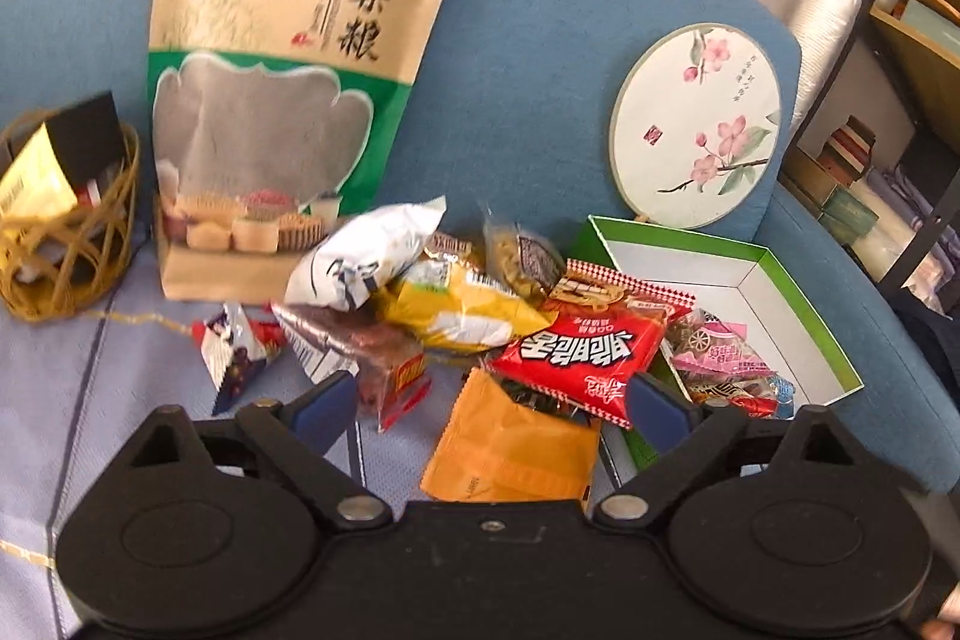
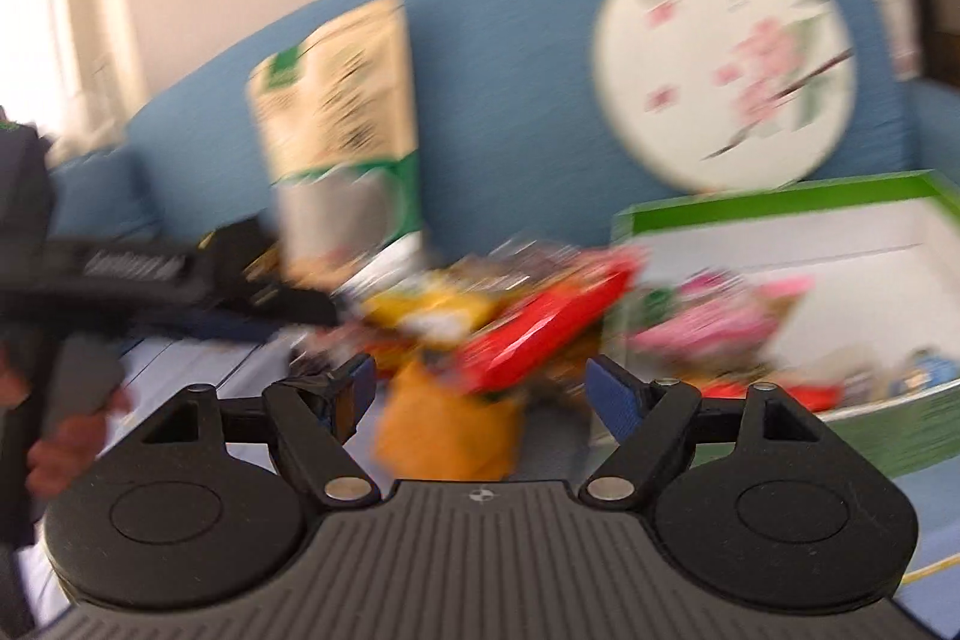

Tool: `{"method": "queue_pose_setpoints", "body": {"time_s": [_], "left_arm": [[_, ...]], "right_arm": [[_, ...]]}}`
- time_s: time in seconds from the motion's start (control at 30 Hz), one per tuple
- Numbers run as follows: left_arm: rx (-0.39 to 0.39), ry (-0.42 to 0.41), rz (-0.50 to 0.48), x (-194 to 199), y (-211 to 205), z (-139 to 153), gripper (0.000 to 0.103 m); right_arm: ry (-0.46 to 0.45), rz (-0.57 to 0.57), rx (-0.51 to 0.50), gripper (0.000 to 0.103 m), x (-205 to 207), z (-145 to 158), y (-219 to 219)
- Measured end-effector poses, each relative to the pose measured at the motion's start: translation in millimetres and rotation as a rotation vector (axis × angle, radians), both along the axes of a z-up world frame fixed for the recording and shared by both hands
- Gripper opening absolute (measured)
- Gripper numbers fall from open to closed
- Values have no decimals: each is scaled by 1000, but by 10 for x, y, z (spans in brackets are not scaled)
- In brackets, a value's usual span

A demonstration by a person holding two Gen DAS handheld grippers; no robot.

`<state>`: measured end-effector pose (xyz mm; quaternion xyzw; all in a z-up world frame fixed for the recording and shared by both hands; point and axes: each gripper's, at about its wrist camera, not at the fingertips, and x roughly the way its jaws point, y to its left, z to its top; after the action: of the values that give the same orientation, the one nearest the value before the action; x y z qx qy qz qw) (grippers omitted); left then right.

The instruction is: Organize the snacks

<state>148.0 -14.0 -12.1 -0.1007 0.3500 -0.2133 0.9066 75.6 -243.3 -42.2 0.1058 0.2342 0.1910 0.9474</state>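
Blue sofa [image 1: 540,40]: jumbled bright snack packets [image 1: 480,316]

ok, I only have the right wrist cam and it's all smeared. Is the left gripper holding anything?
Observer: No. The left gripper is open and empty; an orange packet lies on the seat under it.
Operator: Anything left of the big pouch?
Observer: A wire basket beside it, with a few packets inside.
Operator: Strays off the pile?
Observer: One small triangular packet at the pile's left edge.
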Motion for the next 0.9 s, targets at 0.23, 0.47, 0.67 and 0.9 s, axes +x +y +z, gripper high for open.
{"method": "queue_pose_setpoints", "body": {"time_s": [0.23, 0.47, 0.67, 0.9], "left_arm": [[-51, 32, -95, 147, -213, -14, 103], [-111, 120, -87, 386, -518, -175, 103], [-154, 197, -15, 605, -598, -404, 103], [-213, 224, -76, 536, -489, -438, 19]], "right_arm": [[46, 60, -104, 103, 38, -191, 337], [9, 35, -150, 103, 14, -124, 229], [-39, -41, -300, 103, -7, -40, 131], [-12, -122, -217, 103, 95, 18, -154]]}}
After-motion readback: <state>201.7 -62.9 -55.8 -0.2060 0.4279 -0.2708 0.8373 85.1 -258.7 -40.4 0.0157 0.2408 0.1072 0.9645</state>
